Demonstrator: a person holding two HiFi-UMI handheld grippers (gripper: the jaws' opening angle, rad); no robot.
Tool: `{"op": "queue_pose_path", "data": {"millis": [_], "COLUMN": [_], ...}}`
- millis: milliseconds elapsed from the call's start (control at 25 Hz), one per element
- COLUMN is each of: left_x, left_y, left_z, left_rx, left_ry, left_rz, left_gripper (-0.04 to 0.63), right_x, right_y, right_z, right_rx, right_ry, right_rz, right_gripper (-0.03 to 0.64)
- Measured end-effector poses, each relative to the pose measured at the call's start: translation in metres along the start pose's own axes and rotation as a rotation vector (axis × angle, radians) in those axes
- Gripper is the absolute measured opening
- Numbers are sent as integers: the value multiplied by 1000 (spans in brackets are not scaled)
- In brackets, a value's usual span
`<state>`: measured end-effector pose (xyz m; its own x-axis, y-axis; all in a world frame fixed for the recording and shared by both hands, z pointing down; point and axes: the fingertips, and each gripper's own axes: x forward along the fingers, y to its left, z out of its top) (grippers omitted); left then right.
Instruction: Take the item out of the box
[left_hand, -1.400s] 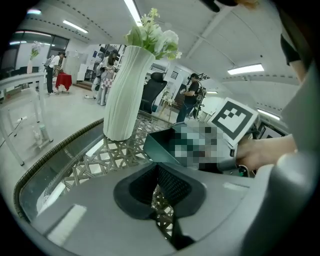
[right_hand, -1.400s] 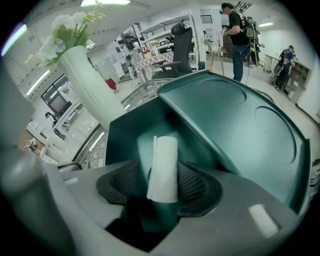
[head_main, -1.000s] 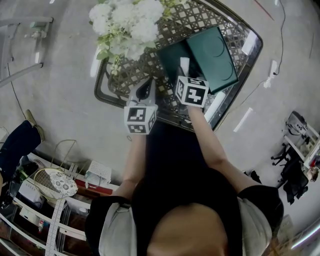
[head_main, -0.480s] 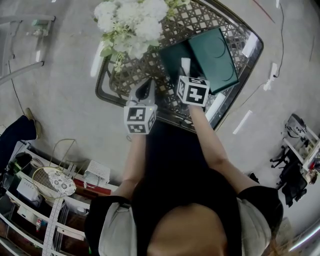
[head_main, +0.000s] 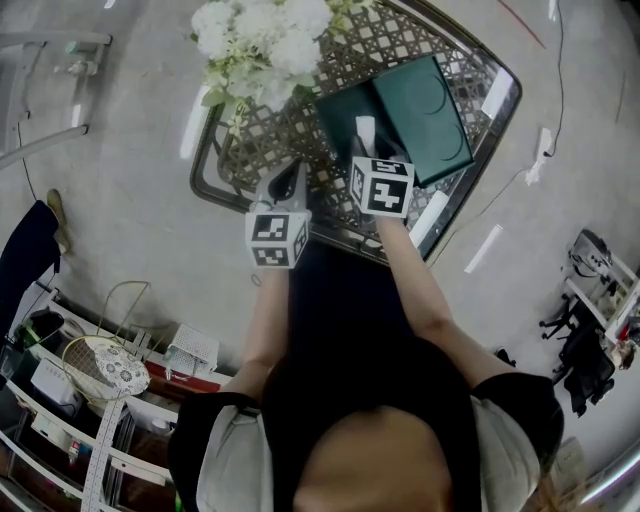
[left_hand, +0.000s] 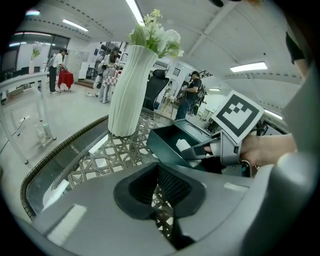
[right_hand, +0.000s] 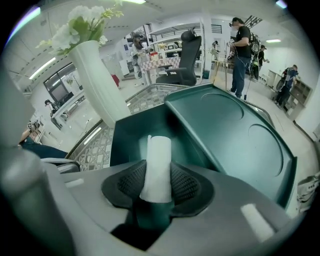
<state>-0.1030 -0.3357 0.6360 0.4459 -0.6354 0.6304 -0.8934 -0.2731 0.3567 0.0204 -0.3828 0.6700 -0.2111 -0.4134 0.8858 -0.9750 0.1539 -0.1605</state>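
Site: a metal lattice table, seen from above by the person holding both tools.
Box: dark green box on the table's right half, open, its lid folded flat to the right of the tray.
Item: a white roll standing roughly upright in the open tray, near the wall on the lid's side. Whether its lower end rests on the tray floor cannot be told.
Right gripper: the right gripper points steeply down into the tray; its ribbed pads are closed against both sides of the roll, which is gripped between them.
Left gripper: the left gripper hangs over bare lattice to the left of the box, jaws apart, nothing between them, touching neither box nor roll.
Other objects: a white ribbed vase holding white flowers stands at the table's far left, apart from the box.
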Motion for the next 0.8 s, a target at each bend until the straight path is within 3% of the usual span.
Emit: {"op": "queue_pose_path", "data": {"millis": [800], "left_x": [-22], "left_y": [-12], "left_z": [17], "left_rx": [39], "left_ry": [-48], "left_rz": [20], "left_gripper": [9], "right_x": [-38], "right_y": [9], "right_z": [13], "right_rx": [-45], "right_ry": [-94], "right_rz": [32], "right_gripper": [143]}}
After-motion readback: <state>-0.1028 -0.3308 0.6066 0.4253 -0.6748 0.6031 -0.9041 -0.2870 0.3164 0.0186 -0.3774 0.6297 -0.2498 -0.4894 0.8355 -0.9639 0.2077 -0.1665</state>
